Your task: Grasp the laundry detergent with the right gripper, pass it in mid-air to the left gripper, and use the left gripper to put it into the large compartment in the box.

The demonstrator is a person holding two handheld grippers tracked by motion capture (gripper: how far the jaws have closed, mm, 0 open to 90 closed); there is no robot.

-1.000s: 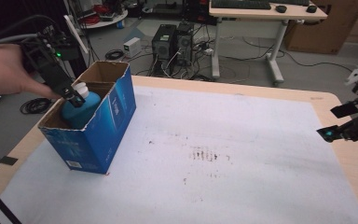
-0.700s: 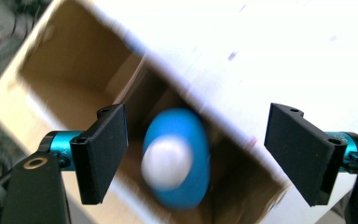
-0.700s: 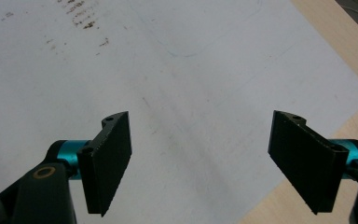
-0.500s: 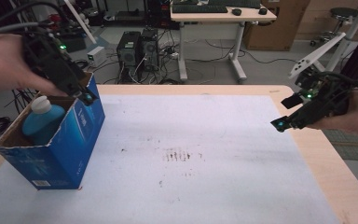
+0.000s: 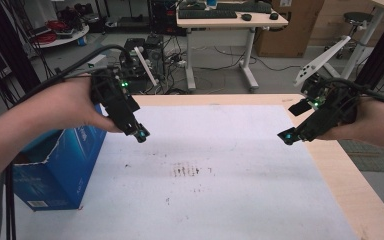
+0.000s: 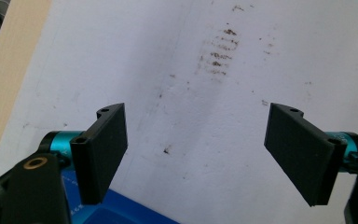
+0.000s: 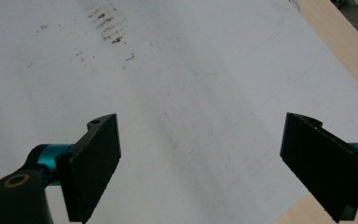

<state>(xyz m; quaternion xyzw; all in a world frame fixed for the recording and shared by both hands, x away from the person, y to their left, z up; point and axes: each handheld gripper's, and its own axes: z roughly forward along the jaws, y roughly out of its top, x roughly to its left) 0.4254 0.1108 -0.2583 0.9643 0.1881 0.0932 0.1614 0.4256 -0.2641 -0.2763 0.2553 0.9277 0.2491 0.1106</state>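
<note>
The left gripper (image 5: 141, 135) hangs over the white sheet (image 5: 220, 200) that covers the desk (image 5: 352, 187), just off the blue cardboard box (image 5: 55, 167) that stands at about 8 o'clock in the high view. In the left gripper view its jaws stand wide apart with nothing between them, and a corner of the blue cardboard box (image 6: 116, 212) shows at 6 o'clock, right under the jaw roots. So the box lies behind and below the left jaws, not ahead of them; to work on it that hand would have to turn back toward 8 o'clock. The right gripper (image 5: 286, 136) floats near the desk's 3 o'clock edge, jaws likewise spread wide and empty, pointing toward the brown smudges (image 5: 185, 171) at the sheet's middle. It sits well apart from the box, so the left hand is plainly the nearer one. The box's open top faces up, its long side running roughly 7 to 1 o'clock; what lies inside I cannot tell, since the forearm (image 5: 25, 130) covers it
</note>
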